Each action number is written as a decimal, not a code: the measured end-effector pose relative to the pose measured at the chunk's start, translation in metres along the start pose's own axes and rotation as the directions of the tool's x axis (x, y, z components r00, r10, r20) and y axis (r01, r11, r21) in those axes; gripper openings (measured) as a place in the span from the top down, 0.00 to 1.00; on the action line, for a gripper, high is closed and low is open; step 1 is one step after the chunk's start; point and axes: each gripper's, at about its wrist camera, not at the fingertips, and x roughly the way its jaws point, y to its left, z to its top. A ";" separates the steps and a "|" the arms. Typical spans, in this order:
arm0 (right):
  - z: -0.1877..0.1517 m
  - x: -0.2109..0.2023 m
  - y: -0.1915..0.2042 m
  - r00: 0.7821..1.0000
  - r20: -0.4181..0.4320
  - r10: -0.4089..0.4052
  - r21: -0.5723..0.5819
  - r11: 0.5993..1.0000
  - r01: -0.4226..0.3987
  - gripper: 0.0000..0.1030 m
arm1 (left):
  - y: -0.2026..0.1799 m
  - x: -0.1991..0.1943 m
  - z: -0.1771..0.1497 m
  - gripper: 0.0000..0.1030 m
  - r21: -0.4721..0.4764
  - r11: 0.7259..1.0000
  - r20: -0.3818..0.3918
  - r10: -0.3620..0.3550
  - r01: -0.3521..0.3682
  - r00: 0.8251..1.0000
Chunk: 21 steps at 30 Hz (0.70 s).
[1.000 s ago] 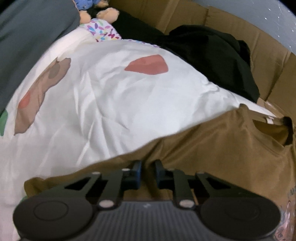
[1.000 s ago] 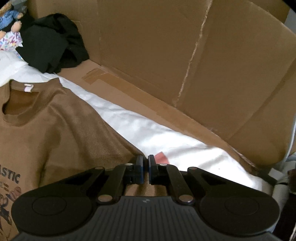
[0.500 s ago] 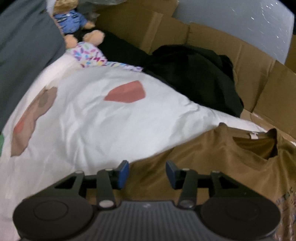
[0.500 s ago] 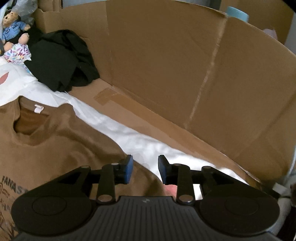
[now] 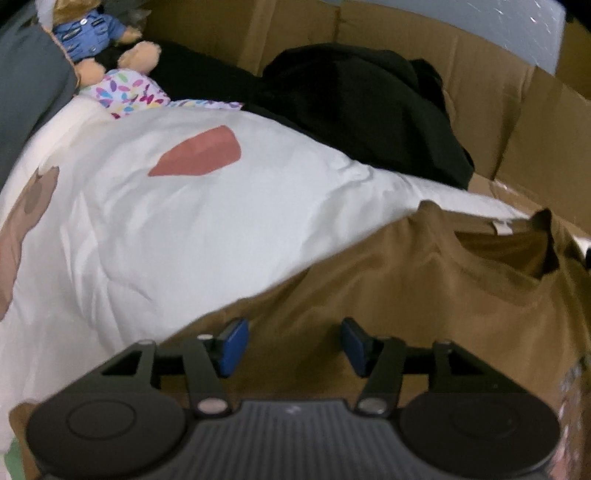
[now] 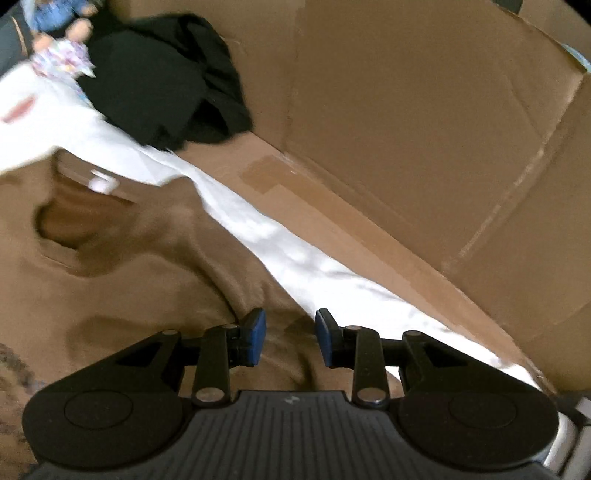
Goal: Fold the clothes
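A brown T-shirt (image 5: 424, 295) lies face up on a white quilt (image 5: 184, 221), its collar with a white label (image 5: 502, 227) to the right. My left gripper (image 5: 291, 332) hovers over its left shoulder, jaws opening, blue pads apart with no cloth pinched between them. In the right wrist view the same T-shirt (image 6: 129, 295) fills the lower left, blurred. My right gripper (image 6: 290, 328) stands open above the shirt's right edge beside the quilt (image 6: 295, 258), its pads holding nothing.
A heap of black clothing (image 5: 369, 103) lies at the back against the cardboard wall (image 6: 424, 129). A teddy bear in blue (image 5: 92, 29) and a flowery cloth (image 5: 129, 88) sit at the far left corner. Grey fabric (image 5: 22, 92) borders the quilt's left side.
Both grippers went from shut on the brown shirt's fabric to open and let it go. Both have pulled away across the shirt, and the right wrist view is now blurred.
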 end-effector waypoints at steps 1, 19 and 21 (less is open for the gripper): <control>0.000 -0.004 -0.003 1.000 0.003 0.013 0.001 1.000 -0.013 0.64 | 0.001 -0.003 0.000 0.49 -0.009 1.000 0.006 0.002 -0.002 1.000; -0.088 -0.085 -0.140 0.967 -0.240 -0.090 0.069 0.992 0.110 0.61 | 0.036 -0.041 -0.008 0.48 -0.146 0.988 0.069 -0.038 0.047 0.997; -0.099 -0.083 -0.145 0.959 -0.268 -0.095 0.076 0.990 0.119 0.61 | 0.037 -0.044 -0.009 0.48 -0.152 0.987 0.067 -0.038 0.048 0.997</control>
